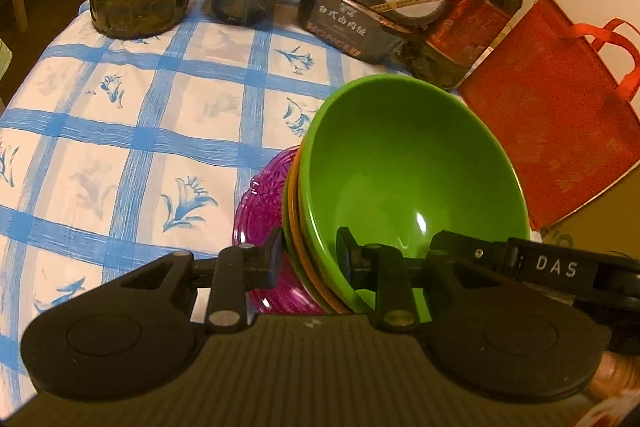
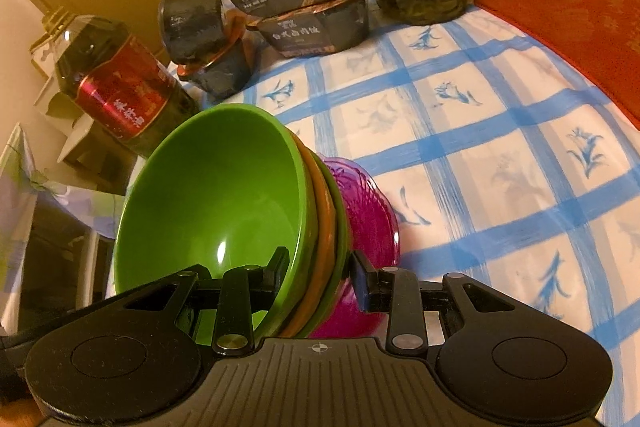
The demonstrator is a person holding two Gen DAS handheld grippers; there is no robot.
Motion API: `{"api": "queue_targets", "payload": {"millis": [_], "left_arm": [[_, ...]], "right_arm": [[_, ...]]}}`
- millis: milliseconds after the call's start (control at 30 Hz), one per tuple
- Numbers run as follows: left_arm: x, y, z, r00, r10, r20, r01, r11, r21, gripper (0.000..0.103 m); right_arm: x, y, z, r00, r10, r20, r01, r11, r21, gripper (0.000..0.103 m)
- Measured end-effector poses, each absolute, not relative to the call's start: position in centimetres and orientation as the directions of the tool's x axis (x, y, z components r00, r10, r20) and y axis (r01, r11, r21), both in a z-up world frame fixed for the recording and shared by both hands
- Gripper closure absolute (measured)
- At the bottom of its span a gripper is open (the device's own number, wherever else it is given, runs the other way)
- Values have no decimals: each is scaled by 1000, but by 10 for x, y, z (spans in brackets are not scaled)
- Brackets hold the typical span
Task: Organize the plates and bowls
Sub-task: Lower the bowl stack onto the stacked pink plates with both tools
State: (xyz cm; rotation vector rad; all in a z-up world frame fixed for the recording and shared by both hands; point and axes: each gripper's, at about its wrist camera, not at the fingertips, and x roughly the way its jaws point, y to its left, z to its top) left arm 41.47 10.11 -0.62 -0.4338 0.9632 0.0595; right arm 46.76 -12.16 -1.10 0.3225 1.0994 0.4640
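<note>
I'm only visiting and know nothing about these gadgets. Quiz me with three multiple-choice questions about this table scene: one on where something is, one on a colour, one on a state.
1. Where is the red bag?
A. behind the bowl stack, by the table's edge
B. inside the top bowl
C. under the tablecloth

2. What colour is the top bowl?
A. blue
B. green
C. white

3. How is the bowl stack held?
A. lying loose on the cloth
B. hanging from a hook
C. clamped at its rims by the left tool and the right tool

Answers: 1 A, it stands past the bowls; 2 B, its inside is green; 3 C, pads of both tools squeeze the stacked rims.
</note>
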Motion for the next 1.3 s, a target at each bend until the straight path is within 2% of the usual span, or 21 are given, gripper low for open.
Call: {"api": "queue_targets", "payload": {"millis": [367,767,1067,1167,1233,1300], "left_arm": [[421,106,-29,559,-148,-816,-252,907,-337,78],[421,103,-29,582,-121,-804,-234,922,-309,77],[421,106,-29,584,-137,-800,-242,911,-333,77],[420,105,-28,582,-130,-803,-247,912,-327,73],[419,104,-26,584,-125,-802,-246,914,-322,70],[418,104,-25,587,-119,-801,-245,917,-316,65]], "right_arm": [[476,-117,-35,350,510,-786,-188,860,474,70],[474,-119,-46,349,539,-767,-215,842,494,70],[473,-117,-45,353,537,-766,-225,843,488,69],[471,-119,-43,371,532,-761,-238,847,476,62],[469,-122,-41,380,534,-756,-233,846,480,48],[468,-126,-39,386,537,-750,-227,843,487,45]]}}
